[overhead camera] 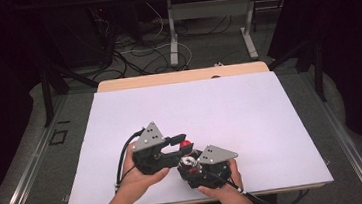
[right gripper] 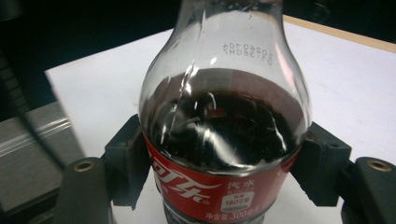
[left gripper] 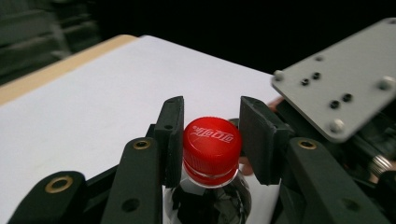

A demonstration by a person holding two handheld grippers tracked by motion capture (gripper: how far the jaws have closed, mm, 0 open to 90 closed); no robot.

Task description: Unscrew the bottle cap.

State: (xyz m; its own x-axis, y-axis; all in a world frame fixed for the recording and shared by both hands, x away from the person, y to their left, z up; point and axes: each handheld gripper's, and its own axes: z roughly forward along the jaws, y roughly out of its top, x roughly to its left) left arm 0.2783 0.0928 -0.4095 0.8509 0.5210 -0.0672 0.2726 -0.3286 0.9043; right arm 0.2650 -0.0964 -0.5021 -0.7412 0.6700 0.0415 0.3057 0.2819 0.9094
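One cola bottle (right gripper: 224, 135), one red cap (left gripper: 211, 142), two tongs.

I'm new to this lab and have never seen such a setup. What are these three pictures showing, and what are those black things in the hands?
A person holds a hand-operated grasping tool in each hand. The high view looks down on a white table. The other two pictures come from cameras riding on each tool. The right tool is shut on the body of a cola bottle. The left tool is shut on its red cap. The bottle is partly full of dark drink.
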